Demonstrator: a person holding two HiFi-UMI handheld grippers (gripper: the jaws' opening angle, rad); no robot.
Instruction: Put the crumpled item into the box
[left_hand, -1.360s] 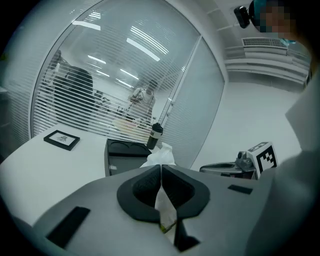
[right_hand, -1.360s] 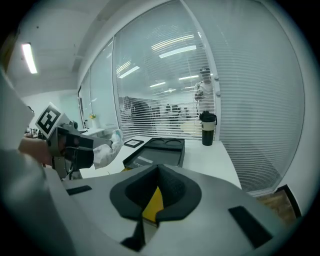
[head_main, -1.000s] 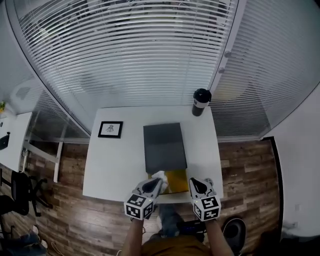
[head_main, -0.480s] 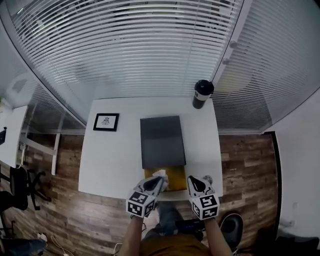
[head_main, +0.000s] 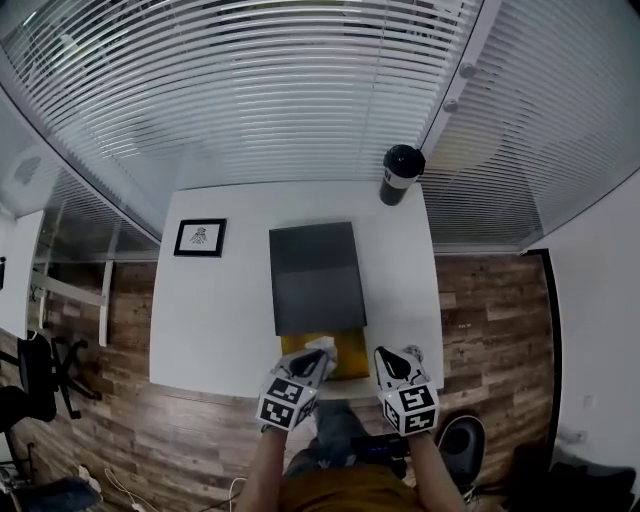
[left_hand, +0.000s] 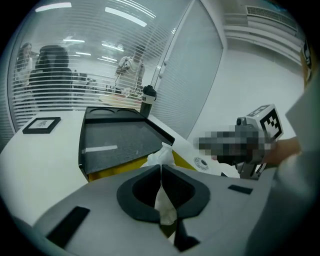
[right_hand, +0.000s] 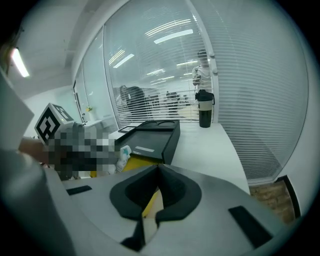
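A: Entry. What has changed against the earlier frames?
B: The left gripper (left_hand: 160, 169) has swung down toward the box (head_main: 312, 278). 1.4 s ago its view caught only the box's near end behind the jaws. Now the whole dark lid (left_hand: 117, 142) lies in view, to the left. The hold is unchanged: jaws pressed together on the crumpled item (left_hand: 161, 157), which is white, bunched above the tips and trailing down through the slot behind them.
A: Right gripper (right_hand: 158, 169)?
B: Tips closed against each other, as before. A thin yellow strip shows in the slot behind the tips; I cannot tell whether it is pinched. This view also takes in more of the box than it did.
A: Head view?
B: Both grippers stay at the near edge of the tabletop (head_main: 215, 320), side by side and apart. Nothing on the tabletop has shifted.
A: Where is the item?
B: In the left jaws, over the yellow part (head_main: 345, 358) that shows at the box's near end. Contact with it: cannot tell.
A: Counts.
B: Grippers, two. Box, one, running from mid-tabletop to the near edge. Crumpled item, one. Black cup (head_main: 401, 172), one, at the far right corner. Framed picture (head_main: 199, 237), one, by the left edge toward the far side.
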